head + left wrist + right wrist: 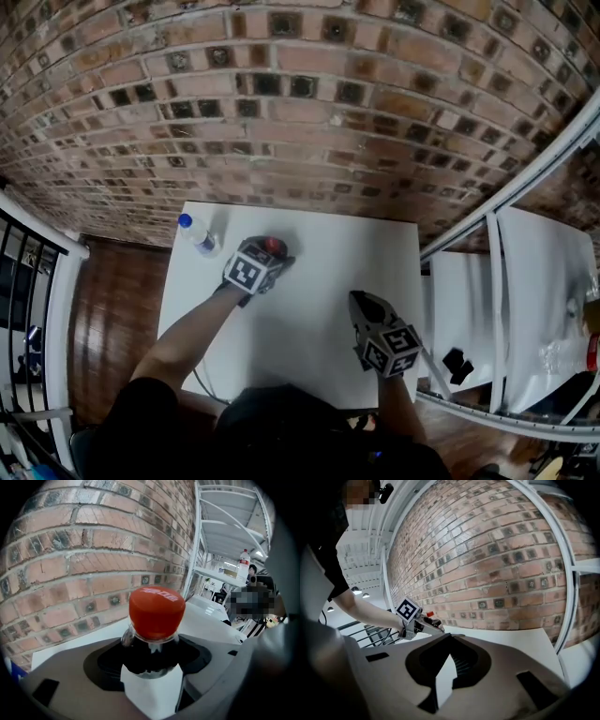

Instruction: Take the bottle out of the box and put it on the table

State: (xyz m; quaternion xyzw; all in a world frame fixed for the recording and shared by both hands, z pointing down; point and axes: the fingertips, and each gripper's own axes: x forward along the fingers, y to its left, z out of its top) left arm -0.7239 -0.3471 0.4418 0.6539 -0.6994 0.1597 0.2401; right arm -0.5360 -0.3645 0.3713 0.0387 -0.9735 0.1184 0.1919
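A small bottle [156,612] with a red cap and dark contents stands upright between the jaws of my left gripper [152,667], which is shut on its neck. In the head view that gripper [267,255] holds the red-capped bottle [275,247] over the back left part of the white table [319,281]. My right gripper [360,302] hovers over the table's right front part with its jaws together and nothing in them. In the right gripper view the jaw tips [451,641] meet, and the left gripper with the bottle [430,615] shows beyond them. No box is in view.
A clear bottle with a blue cap [197,232] stands at the table's back left corner. A brick wall [300,112] runs behind the table. A white metal shelf rack [525,309] stands to the right, a dark railing [28,272] to the left.
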